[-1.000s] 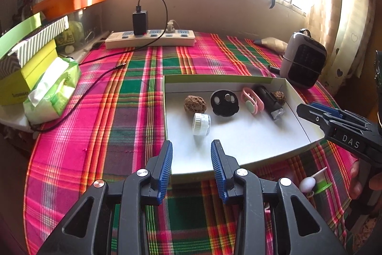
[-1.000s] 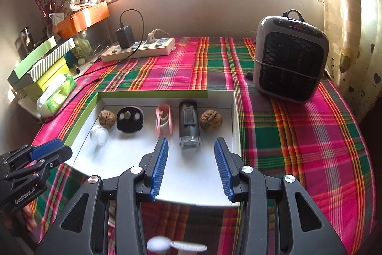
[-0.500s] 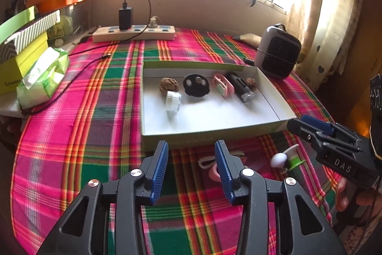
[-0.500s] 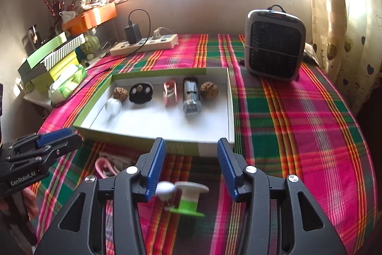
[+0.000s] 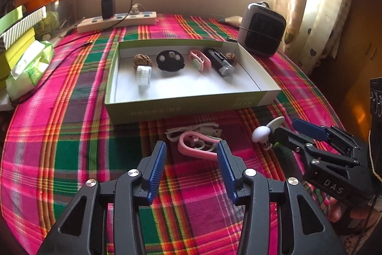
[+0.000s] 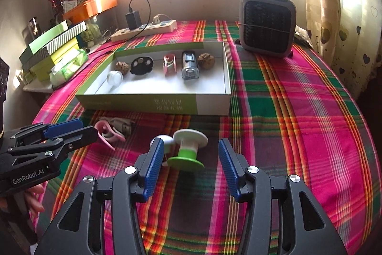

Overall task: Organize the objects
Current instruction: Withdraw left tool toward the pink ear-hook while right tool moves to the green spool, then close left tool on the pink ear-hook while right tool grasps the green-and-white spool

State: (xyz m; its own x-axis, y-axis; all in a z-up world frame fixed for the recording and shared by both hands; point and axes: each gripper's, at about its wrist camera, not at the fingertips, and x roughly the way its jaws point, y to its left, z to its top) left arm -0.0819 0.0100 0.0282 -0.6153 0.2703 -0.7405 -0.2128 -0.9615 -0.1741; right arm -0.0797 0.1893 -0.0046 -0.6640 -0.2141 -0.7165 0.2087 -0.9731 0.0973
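Both of my grippers have drawn back from the box (image 5: 181, 104) since a second ago, so now the cloth in front of it shows, with loose things lying on it. My left gripper (image 5: 191, 159) has just been opening and its jaws stand wide apart, with nothing pressed between them; it hovers just over the pink clip (image 5: 198, 147), which lies on the plaid tablecloth (image 5: 71, 135) together with a small white cable (image 5: 193, 130). My right gripper (image 6: 188, 159) has also just been opening. Its jaws are spread on both sides of the green and white spool (image 6: 187, 147), which lies tilted on the cloth, but the pads do not press it. A small white round piece (image 6: 167, 140) sits just beside the spool, near the left pad.

Inside the box I see a row of things near the far wall: a walnut (image 6: 122, 66), a black round disc (image 6: 141, 65), a pink holder (image 6: 170, 63), a dark lamp (image 6: 189, 65) and a second walnut (image 6: 206, 60). A white cap (image 6: 114, 78) lies in front of the first walnut. Behind the box stands a grey heater (image 6: 267, 23), and a power strip (image 6: 143, 30) lies near the wall.
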